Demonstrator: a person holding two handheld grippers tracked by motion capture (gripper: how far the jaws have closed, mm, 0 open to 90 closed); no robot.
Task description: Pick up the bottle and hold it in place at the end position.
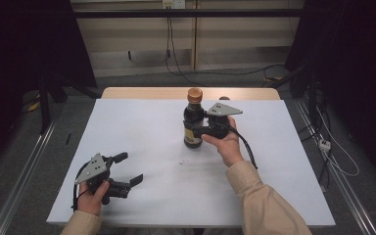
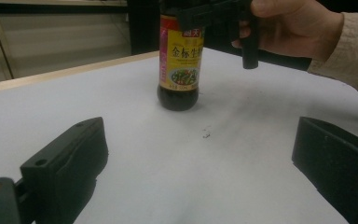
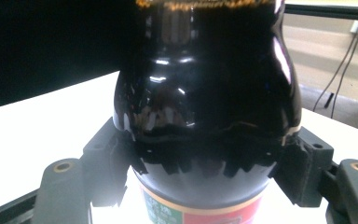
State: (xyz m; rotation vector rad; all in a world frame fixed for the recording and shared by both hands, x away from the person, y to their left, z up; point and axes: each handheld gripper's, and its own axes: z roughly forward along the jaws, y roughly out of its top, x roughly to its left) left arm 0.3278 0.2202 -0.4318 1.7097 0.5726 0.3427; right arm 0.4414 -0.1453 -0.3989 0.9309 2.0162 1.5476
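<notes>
A dark soy sauce bottle (image 1: pixel 193 121) with an orange cap and a yellow label stands upright on the white table (image 1: pixel 142 122), right of centre toward the far side. My right gripper (image 1: pixel 191 130) is shut on the bottle's body from the right, held by a hand. In the right gripper view both jaws press the glossy dark bottle (image 3: pixel 205 107) just above its label. My left gripper (image 1: pixel 131 168) rests open near the front left corner, nothing between its jaws. In the left gripper view it faces the bottle (image 2: pixel 179 65) from a distance.
A small dark speck (image 1: pixel 181 162) lies on the table between the grippers. A wooden strip (image 1: pixel 147 92) runs along the table's far edge. Cables trail over the floor behind and to the right of the table.
</notes>
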